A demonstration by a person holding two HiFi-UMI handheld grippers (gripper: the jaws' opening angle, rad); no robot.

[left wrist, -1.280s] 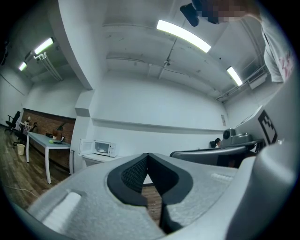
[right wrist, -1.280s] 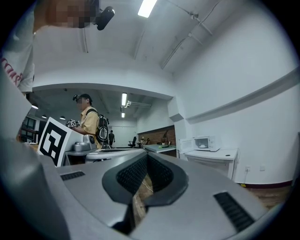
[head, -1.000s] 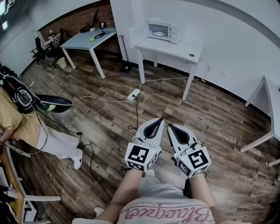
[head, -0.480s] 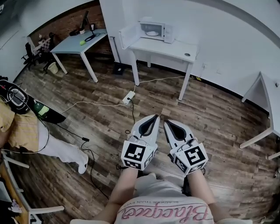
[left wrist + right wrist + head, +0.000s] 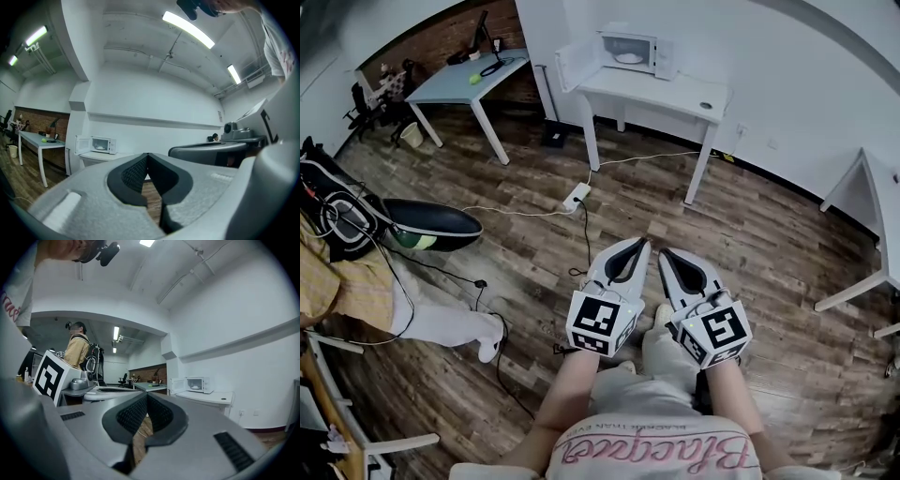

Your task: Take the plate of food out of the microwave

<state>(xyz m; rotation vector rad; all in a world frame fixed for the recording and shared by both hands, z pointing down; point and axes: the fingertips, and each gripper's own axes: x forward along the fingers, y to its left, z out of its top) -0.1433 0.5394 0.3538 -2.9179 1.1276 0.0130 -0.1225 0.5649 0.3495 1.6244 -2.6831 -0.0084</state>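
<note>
**Inspector:** Where is the task's thing?

**Assistant:** The plate [image 5: 628, 58] lies flat inside the microwave [image 5: 645, 45]. The microwave sits at the far left end of a white tabletop [image 5: 675, 94] against the far wall. Its door [image 5: 572, 64] is swung out to the left, and the opening faces the near side. The plate is too small to tell what is on it.

**Inspector:** How does it lie relative to the tools?

**Assistant:** It is well apart from them, far ahead and a touch left, with open wooden floor [image 5: 750, 234] between. The plate is round, so it has no long axis to line up with.

**Inspector:** Which tool is nearer?

**Assistant:** In my judgement there is little to choose. The left tool [image 5: 639, 246] is marginally on the microwave's side, and the right tool [image 5: 666, 253] sits just beside it.

**Inspector:** Pose and state?

**Assistant:** Both are held level in front of the waist, with their tips angled slightly toward each other. Each tool's own view shows its pads pressed together with nothing between them.

**Inspector:** What does the coming move call for?

**Assistant:** Probably crossing the floor first. The jaws would then need to part at the open front.
</note>
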